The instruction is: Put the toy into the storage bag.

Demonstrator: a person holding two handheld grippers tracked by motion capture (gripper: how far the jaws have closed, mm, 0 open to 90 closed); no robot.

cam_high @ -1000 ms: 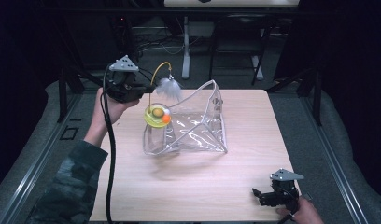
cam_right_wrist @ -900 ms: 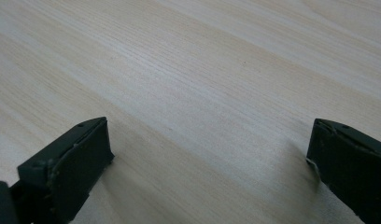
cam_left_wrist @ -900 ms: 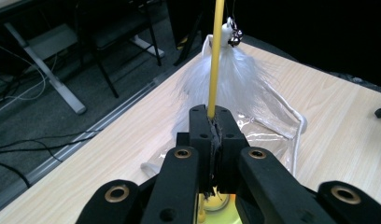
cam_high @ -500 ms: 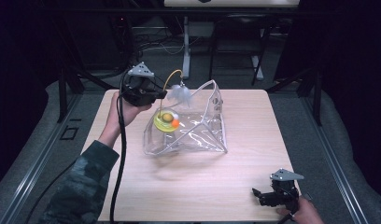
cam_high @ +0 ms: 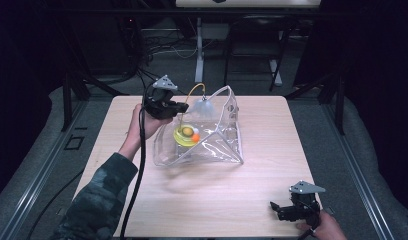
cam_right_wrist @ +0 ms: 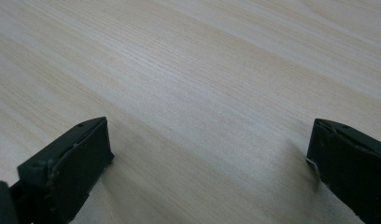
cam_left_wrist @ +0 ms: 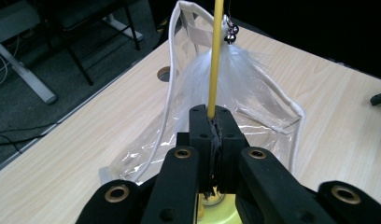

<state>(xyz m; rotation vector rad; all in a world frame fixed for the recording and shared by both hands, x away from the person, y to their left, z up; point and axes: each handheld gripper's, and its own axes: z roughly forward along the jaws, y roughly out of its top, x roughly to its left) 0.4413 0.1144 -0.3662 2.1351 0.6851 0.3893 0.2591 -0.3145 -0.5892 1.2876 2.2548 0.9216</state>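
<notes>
One clear pouch [cam_high: 212,140] just ahead of left gripper [cam_left_wrist: 212,122], yellow base [cam_high: 184,136] inside. Left gripper clamped on one yellow wand [cam_left_wrist: 217,51]; right gripper [cam_right_wrist: 207,158] jaws apart, nothing between.

In the left gripper view the yellow rod [cam_left_wrist: 215,56] runs off the top edge, and its lower end is hidden between the closed jaws. The yellow base [cam_left_wrist: 221,215] is cut off by the bottom edge. In the high view the objects on the yellow base [cam_high: 188,133] are too small to identify. The right hand [cam_high: 324,230] is cut off at the bottom edge.
</notes>
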